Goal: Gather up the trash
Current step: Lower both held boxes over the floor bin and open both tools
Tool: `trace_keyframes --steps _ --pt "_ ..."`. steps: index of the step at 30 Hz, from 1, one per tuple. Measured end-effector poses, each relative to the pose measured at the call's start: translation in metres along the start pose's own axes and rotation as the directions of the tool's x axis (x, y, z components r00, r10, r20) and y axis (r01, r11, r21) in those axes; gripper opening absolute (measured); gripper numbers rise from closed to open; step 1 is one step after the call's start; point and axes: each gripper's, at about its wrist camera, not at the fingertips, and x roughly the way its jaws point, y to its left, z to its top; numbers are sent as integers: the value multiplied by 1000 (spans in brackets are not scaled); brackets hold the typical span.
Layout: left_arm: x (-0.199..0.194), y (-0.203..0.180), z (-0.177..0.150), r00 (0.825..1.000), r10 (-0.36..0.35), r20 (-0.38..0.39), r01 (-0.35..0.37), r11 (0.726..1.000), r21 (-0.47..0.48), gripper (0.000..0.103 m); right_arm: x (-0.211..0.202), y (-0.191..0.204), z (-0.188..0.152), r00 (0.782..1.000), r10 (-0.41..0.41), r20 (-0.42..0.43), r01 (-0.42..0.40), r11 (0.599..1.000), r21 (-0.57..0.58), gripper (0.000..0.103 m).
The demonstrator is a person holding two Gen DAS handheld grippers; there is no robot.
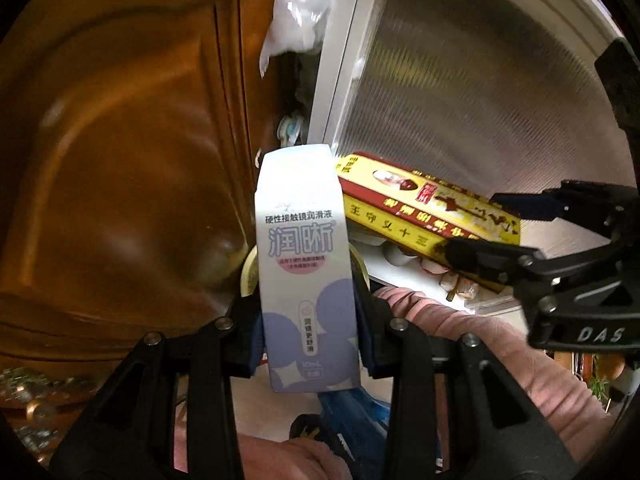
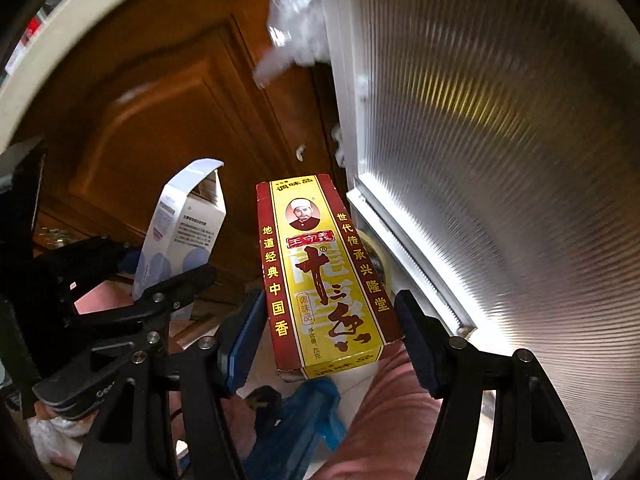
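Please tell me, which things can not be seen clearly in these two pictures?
- Left wrist view: the bottom of the white box is hidden between the left gripper fingers.
- Right wrist view: no bin shows; the blue plastic below the red and yellow box is blurred.
- Both views: the background is motion-blurred.

Beneath me, the pale floor (image 1: 256,412) carries a crumpled blue plastic thing (image 1: 352,412) and, off to my left, a white plastic bag (image 2: 52,440).
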Motion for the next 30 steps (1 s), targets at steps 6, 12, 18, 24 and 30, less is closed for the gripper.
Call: trace_keyframes --steps 6,12,18,24,30 --pt "28 6 -8 999 -9 -49 7 999 -33 33 36 7 -9 998 -34 -52 33 999 -20 66" --pt "47 21 -9 994 -24 -107 13 995 -101 33 67 -4 4 994 -49 -97 49 999 -9 66" --pt "58 36 -4 990 -54 -133 33 987 -158 33 87 -9 8 989 -67 -134 67 998 -4 66" --pt "67 37 -3 984 -74 -160 46 984 -173 33 102 -18 15 987 -51 -155 57 998 35 66" --pt "82 40 0 975 -109 -193 69 977 -203 33 108 -24 23 987 -37 -158 47 997 61 67"
